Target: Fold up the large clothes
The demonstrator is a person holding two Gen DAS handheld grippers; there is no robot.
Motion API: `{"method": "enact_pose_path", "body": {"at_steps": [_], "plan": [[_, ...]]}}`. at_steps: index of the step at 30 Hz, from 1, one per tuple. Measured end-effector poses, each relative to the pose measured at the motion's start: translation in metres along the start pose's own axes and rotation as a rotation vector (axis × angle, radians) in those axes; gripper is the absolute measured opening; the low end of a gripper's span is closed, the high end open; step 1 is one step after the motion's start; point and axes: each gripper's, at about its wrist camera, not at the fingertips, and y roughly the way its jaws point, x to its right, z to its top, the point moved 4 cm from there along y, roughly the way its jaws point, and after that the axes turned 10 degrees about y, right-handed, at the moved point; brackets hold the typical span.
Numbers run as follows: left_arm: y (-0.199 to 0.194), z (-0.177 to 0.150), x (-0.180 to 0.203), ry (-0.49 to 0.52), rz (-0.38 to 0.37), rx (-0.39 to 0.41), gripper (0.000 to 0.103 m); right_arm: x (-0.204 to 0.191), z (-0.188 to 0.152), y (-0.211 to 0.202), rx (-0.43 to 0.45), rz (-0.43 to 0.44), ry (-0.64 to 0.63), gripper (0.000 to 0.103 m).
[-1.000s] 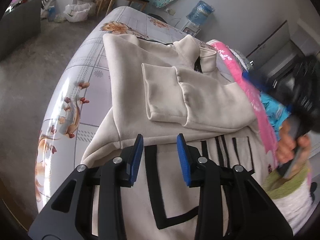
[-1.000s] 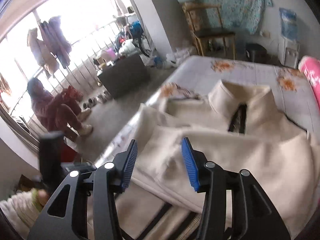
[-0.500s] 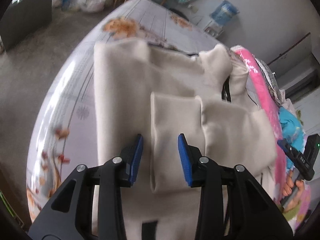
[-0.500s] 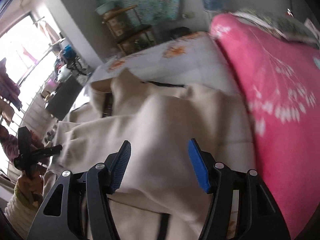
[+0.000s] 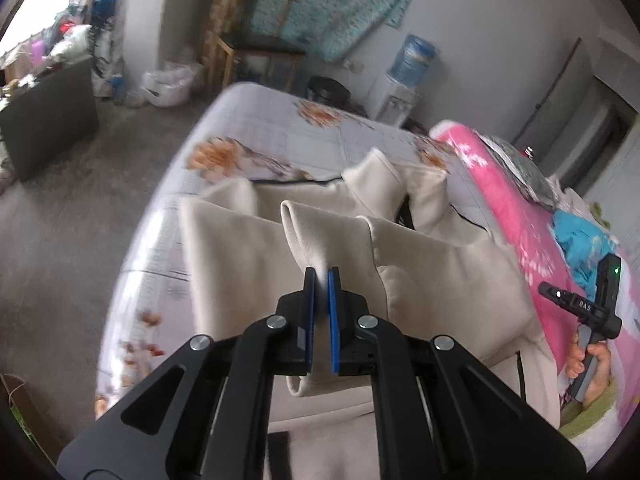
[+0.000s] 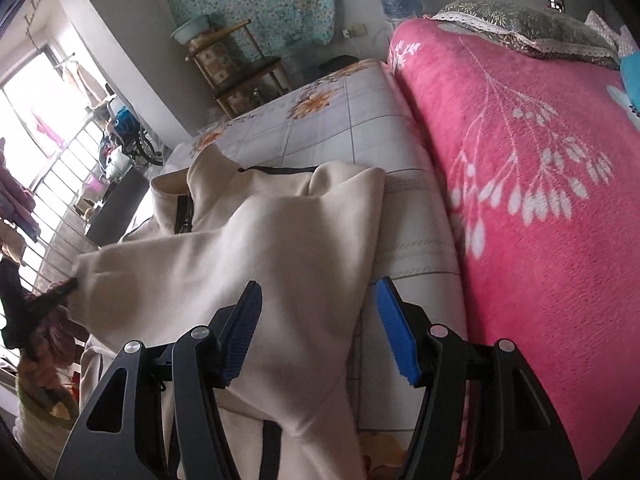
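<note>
A cream zip jacket (image 5: pixel 240 264) with black trim lies spread on the flowered bed sheet (image 5: pixel 280 132). My left gripper (image 5: pixel 321 274) is shut on a folded sleeve (image 5: pixel 316 236) of it and holds that sleeve raised off the jacket's body. My right gripper (image 6: pixel 318 286) is open low over the jacket (image 6: pixel 240 248), with the jacket's right side edge lying between its blue pads (image 6: pixel 394 328) and not pressed. In the left wrist view the right gripper (image 5: pixel 600 308) shows at the far right, held by a hand (image 5: pixel 592 364).
A pink flowered blanket (image 6: pixel 520 160) runs along the jacket's right side, with a pillow (image 6: pixel 520 24) beyond it. A wooden chair (image 5: pixel 256 52), a water dispenser (image 5: pixel 412 60) and a dark cabinet (image 5: pixel 48 120) stand on the floor around the bed.
My left gripper moved up over the folded sleeve, shut on it and lifted it. My right gripper swung across to the jacket's right edge by the pink blanket, its jaws a little wider.
</note>
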Motion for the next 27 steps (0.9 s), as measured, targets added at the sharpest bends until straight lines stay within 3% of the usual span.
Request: {"method": "enact_pose_path", "body": {"at_steps": [6,9,12,14,19,24,27], "plan": [[0.036,-0.032,-0.023,-0.037,0.048,-0.135,0.006,-0.001,0.012,0.027,-0.049,-0.043,0.014,0.058],[0.044,-0.045,-0.032,-0.074,0.051,-0.152,0.006,-0.001,0.018,0.041,-0.064,-0.093,0.005,0.057],[0.046,-0.049,-0.031,-0.057,0.063,-0.152,0.006,-0.001,0.024,0.053,-0.075,-0.115,0.004,0.033],[0.049,-0.05,-0.025,-0.032,0.077,-0.151,0.006,-0.002,0.026,0.054,-0.069,-0.121,-0.007,0.007],[0.04,-0.045,-0.021,0.008,0.057,-0.096,0.006,-0.015,0.029,0.027,0.062,-0.152,-0.075,0.006],[0.053,-0.05,-0.022,0.01,0.059,-0.132,0.007,-0.009,0.023,0.052,0.009,-0.256,-0.119,0.007],[0.046,-0.048,-0.023,0.002,0.061,-0.119,0.014,-0.005,0.022,0.043,0.027,-0.299,-0.114,0.018]]}}
